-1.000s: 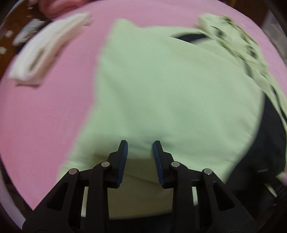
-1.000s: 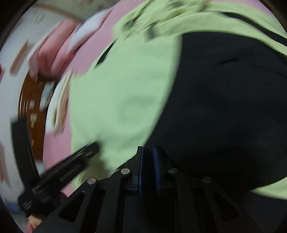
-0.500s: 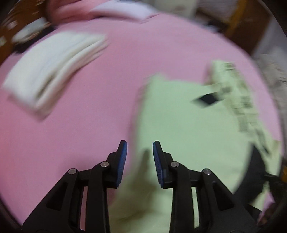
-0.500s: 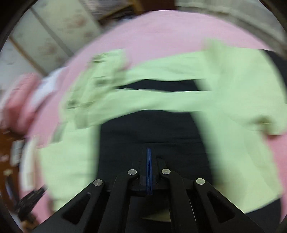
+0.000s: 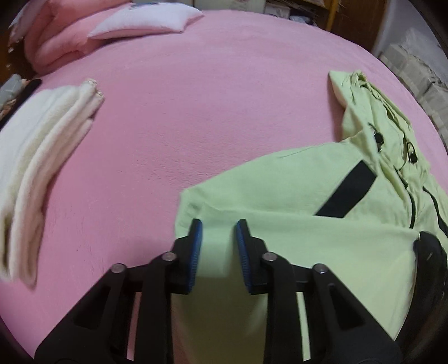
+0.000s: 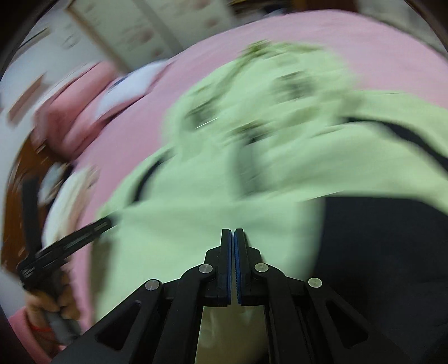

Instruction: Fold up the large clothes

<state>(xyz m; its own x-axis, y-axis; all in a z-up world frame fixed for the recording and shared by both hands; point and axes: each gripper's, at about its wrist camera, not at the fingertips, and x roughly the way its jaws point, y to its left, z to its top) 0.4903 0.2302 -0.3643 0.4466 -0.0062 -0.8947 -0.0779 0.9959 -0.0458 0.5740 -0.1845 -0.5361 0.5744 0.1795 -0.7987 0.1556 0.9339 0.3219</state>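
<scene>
A light green jacket with black panels lies spread on the pink bed, its hood at the far right. My left gripper hangs over the jacket's left corner. Its jaws are closing, with green cloth in the gap and the blue pads apart from it. In the blurred right wrist view my right gripper is shut above the jacket, near a large black panel, with no cloth seen between its pads. The left gripper shows there at the jacket's left edge, held by a hand.
A folded white blanket lies at the bed's left side. Pink bedding and a white pillow sit at the far end. Stacked pale boxes stand beyond the bed's right edge.
The left gripper has slid left from over the jacket's body to its left corner, and its jaws have narrowed. The right gripper has closed its small gap and its view has swung.
</scene>
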